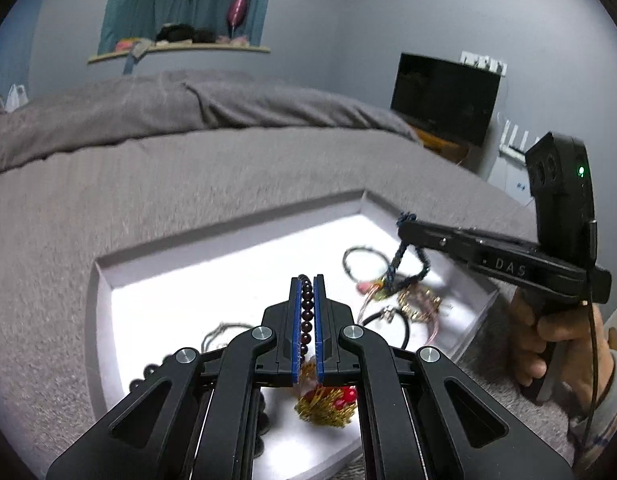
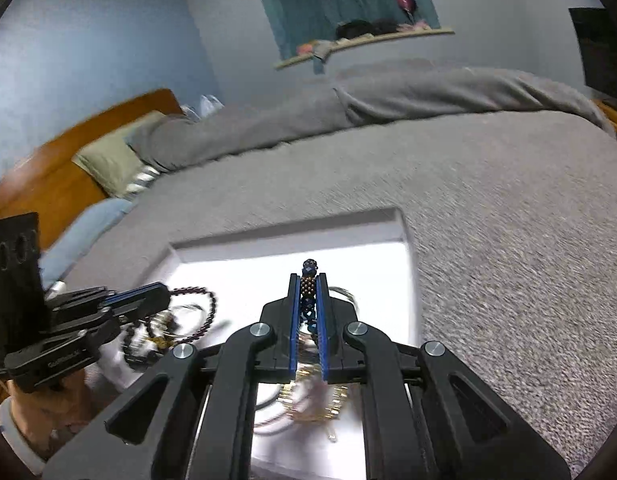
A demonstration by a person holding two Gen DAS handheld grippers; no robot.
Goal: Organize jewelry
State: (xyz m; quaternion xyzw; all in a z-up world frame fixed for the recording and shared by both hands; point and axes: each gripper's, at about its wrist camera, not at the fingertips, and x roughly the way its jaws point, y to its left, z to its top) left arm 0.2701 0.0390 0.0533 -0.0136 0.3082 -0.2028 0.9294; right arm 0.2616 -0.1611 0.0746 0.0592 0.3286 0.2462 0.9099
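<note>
Two tools over one white tray (image 1: 236,236), left tool (image 1: 307,280) clenched on one dark beaded bracelet (image 1: 307,300), right tool (image 2: 308,280) clenched on one blue beaded bracelet (image 2: 309,276)

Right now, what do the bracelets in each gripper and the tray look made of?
Left gripper bracelet: glossy dark-red round beads, stone or glass, can't tell. Right gripper bracelet: dark-blue woven beadwork or cord with small gold beads. Tray: matte white card or plastic, thin upright walls.
</note>
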